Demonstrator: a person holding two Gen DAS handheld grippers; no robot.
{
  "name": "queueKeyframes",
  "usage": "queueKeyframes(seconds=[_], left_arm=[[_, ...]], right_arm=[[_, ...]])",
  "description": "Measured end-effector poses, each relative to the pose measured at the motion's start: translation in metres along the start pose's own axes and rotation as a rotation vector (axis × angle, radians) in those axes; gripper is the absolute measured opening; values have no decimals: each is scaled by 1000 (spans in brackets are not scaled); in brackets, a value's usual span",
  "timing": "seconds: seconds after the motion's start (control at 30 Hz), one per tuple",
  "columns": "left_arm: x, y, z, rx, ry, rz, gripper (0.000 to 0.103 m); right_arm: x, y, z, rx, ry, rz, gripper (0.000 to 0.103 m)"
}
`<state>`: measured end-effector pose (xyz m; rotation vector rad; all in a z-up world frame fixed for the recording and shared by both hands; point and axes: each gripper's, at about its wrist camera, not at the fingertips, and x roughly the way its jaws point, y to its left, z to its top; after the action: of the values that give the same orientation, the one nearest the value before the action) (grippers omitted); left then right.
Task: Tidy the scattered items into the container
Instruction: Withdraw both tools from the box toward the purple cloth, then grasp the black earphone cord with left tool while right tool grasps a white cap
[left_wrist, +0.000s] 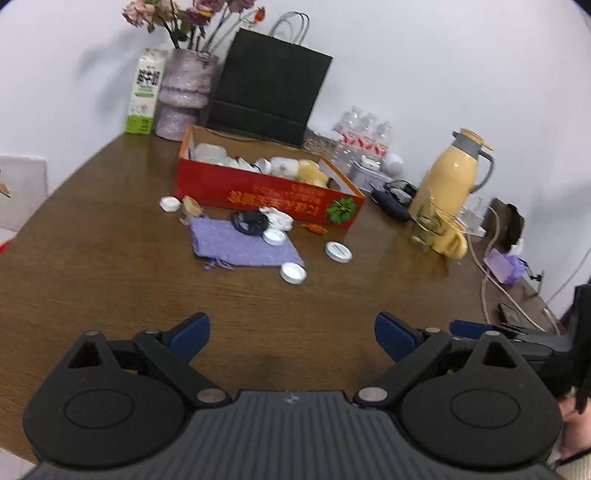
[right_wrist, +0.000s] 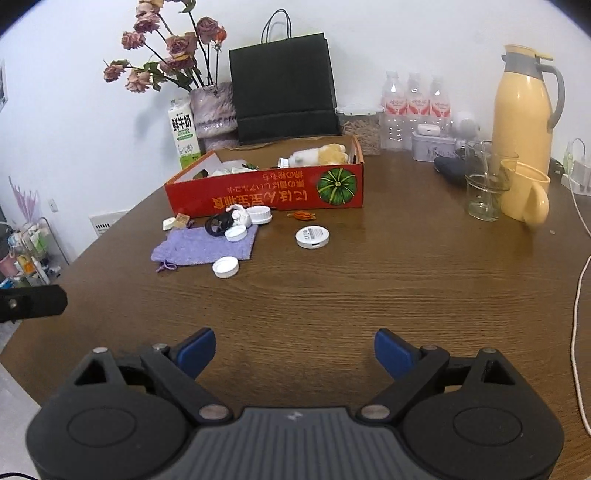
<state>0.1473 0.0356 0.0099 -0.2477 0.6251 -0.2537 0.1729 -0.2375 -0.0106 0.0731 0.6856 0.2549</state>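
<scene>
A red cardboard box (left_wrist: 258, 194) (right_wrist: 266, 197) with a pumpkin print stands mid-table and holds several items. In front of it lie a purple drawstring pouch (left_wrist: 236, 242) (right_wrist: 199, 245), a black ring-shaped item (left_wrist: 249, 221) (right_wrist: 218, 224), a white crumpled item (left_wrist: 279, 218) (right_wrist: 242, 216), several white round lids (left_wrist: 293, 273) (right_wrist: 225, 267), a white disc (left_wrist: 338, 252) (right_wrist: 312, 237), a small orange item (left_wrist: 316, 228) (right_wrist: 302, 215) and a small tan block (left_wrist: 191, 206) (right_wrist: 181, 220). My left gripper (left_wrist: 291, 332) and right gripper (right_wrist: 294, 350) both stand open over bare wood, well short of the items.
A yellow thermos jug (right_wrist: 521, 110), a yellow mug (right_wrist: 524, 199) and a glass (right_wrist: 484, 184) stand at the right. A black paper bag (right_wrist: 284, 88), a vase of dried roses (right_wrist: 214, 110), a milk carton (right_wrist: 183, 133) and water bottles (right_wrist: 415, 107) line the back. A cable (right_wrist: 576, 325) trails along the right edge.
</scene>
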Motion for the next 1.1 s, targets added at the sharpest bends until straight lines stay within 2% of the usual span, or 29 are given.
queueKeyframes(seconds=[0.13,0.27,0.3,0.37,0.5,0.57,0.63,0.83,0.87,0.93,1.0,1.1], left_arm=[[5,4,-2,10,-6,40,98],[24,8,1,24,6,95,98],[30,8,4,31,10,101,98],[48,6,16,74,6,96,96],[95,-1,51,201,-43,115,94],[122,0,69,247,-47,105,93],[147,3,83,269,-52,127,91],[204,4,95,387,14,71,86],[211,5,95,400,23,75,84],[223,10,95,398,48,87,72],[231,18,96,369,87,64,50],[231,30,95,335,84,14,47]], right_arm=[[-1,2,-1,-19,-45,28,89],[10,6,3,-72,-59,39,76],[14,6,5,-81,-59,41,71],[25,7,13,-103,-58,53,54],[51,8,39,-115,-68,55,48],[63,7,52,-99,-79,49,48],[73,6,64,-90,-91,52,48],[105,11,89,-114,-98,52,45],[110,13,92,-122,-98,58,42],[122,16,100,-135,-99,73,40],[135,22,107,-148,-98,85,39],[152,32,118,-174,-94,104,39]])
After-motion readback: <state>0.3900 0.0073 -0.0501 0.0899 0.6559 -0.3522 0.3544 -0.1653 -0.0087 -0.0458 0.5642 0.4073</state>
